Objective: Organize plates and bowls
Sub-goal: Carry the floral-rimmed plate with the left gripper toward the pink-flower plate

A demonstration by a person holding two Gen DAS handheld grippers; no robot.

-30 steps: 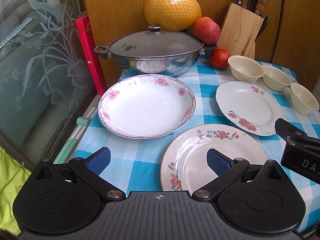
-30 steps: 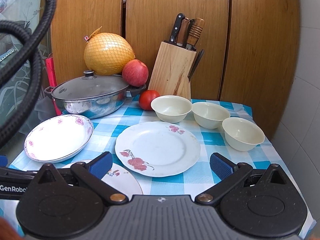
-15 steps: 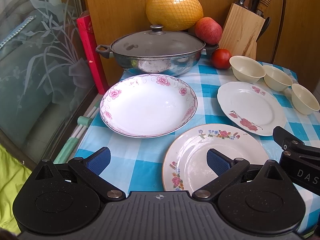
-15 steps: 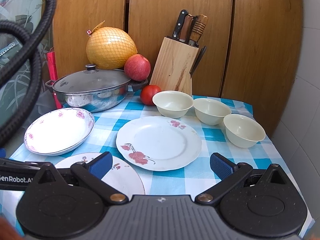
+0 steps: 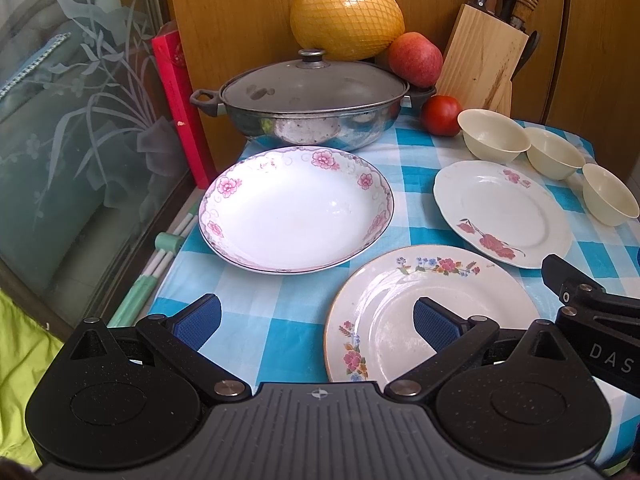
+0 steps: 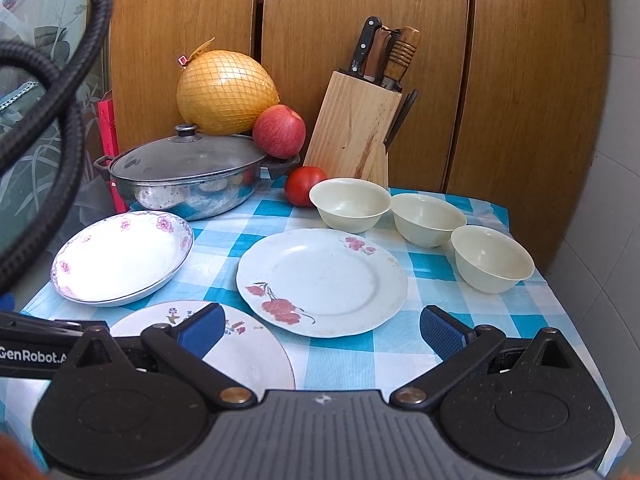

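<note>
A deep plate with pink flowers [image 5: 296,208] [image 6: 120,258] lies at the left on the checked tablecloth [image 5: 416,152]. A flat plate with red flowers [image 5: 502,212] [image 6: 322,282] lies in the middle. A gold-rimmed floral plate [image 5: 400,312] [image 6: 240,344] lies at the front. Three cream bowls [image 5: 494,140] [image 6: 350,204] stand in a row at the right, with the others behind it [image 6: 428,220] [image 6: 492,258]. My left gripper [image 5: 316,318] is open and empty above the front edge. My right gripper [image 6: 322,330] is open and empty near the front.
A lidded steel pan [image 5: 308,104] stands at the back left with a netted pomelo [image 5: 346,16] and an apple [image 5: 414,60] behind it. A tomato [image 5: 440,114] and a wooden knife block [image 5: 482,64] stand at the back. A glass door [image 5: 60,140] is on the left.
Both grippers have drifted slightly; the views shifted a little. Nothing on the table has moved.
</note>
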